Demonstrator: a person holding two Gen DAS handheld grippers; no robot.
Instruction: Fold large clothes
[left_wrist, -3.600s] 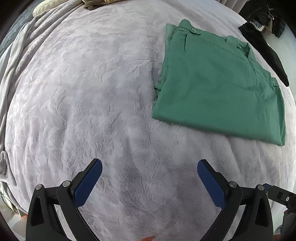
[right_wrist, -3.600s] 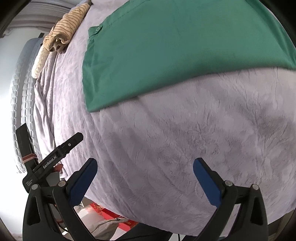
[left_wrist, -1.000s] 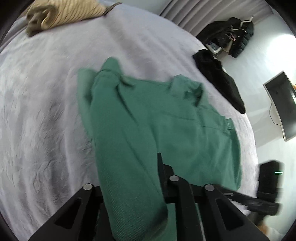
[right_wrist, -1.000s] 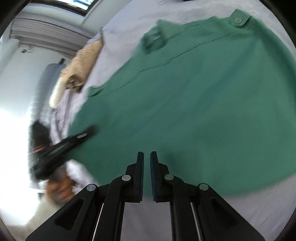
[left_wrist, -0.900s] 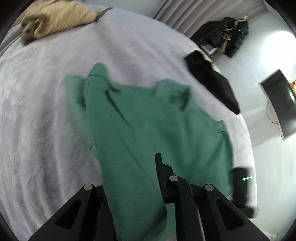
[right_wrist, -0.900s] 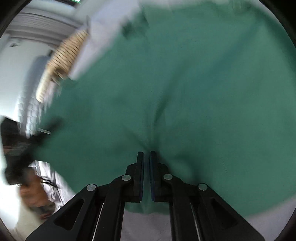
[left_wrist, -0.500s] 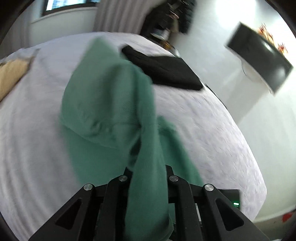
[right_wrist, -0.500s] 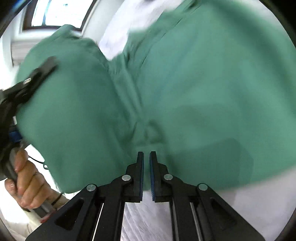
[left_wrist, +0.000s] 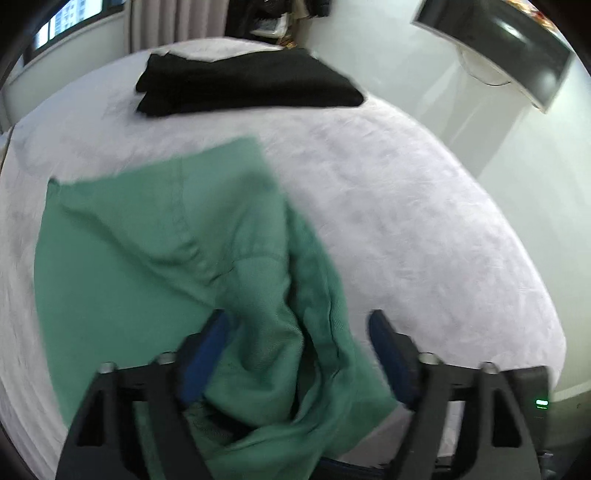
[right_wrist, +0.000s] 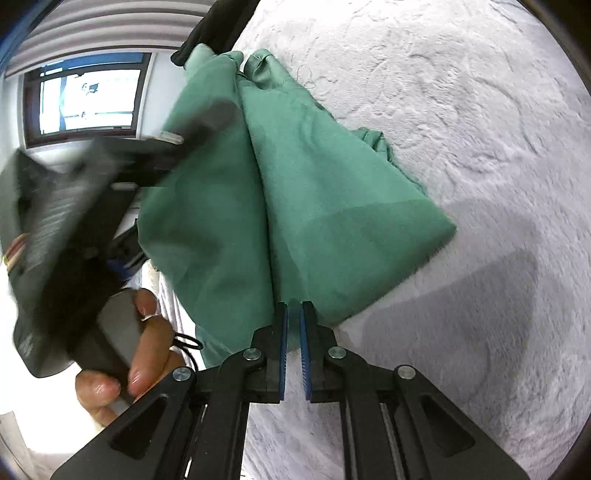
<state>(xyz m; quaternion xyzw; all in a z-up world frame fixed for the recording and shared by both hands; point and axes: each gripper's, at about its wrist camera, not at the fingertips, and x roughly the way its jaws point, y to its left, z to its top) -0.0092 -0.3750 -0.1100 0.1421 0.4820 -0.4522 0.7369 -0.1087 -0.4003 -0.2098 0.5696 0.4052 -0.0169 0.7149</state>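
Note:
The green garment (left_wrist: 155, 254) lies partly spread on the grey bed (left_wrist: 424, 221), with a bunched fold running down between my left gripper's blue pads. My left gripper (left_wrist: 295, 343) is open, its jaws wide on either side of the loose fold. In the right wrist view the green garment (right_wrist: 314, 177) hangs in a draped sheet over the bed (right_wrist: 480, 129). My right gripper (right_wrist: 292, 314) is shut on the garment's lower edge. The left gripper's body and the hand holding it show blurred at the left.
A folded black garment (left_wrist: 243, 85) lies at the far end of the bed. A wall-mounted screen (left_wrist: 498, 48) is at the upper right. A window (right_wrist: 85, 99) shows in the right wrist view. The bed edge (left_wrist: 535, 369) drops off at the right.
My left gripper has opened and let go of the green garment, which now lies lower on the bed. My right gripper stays shut on the cloth. Both views have swung round.

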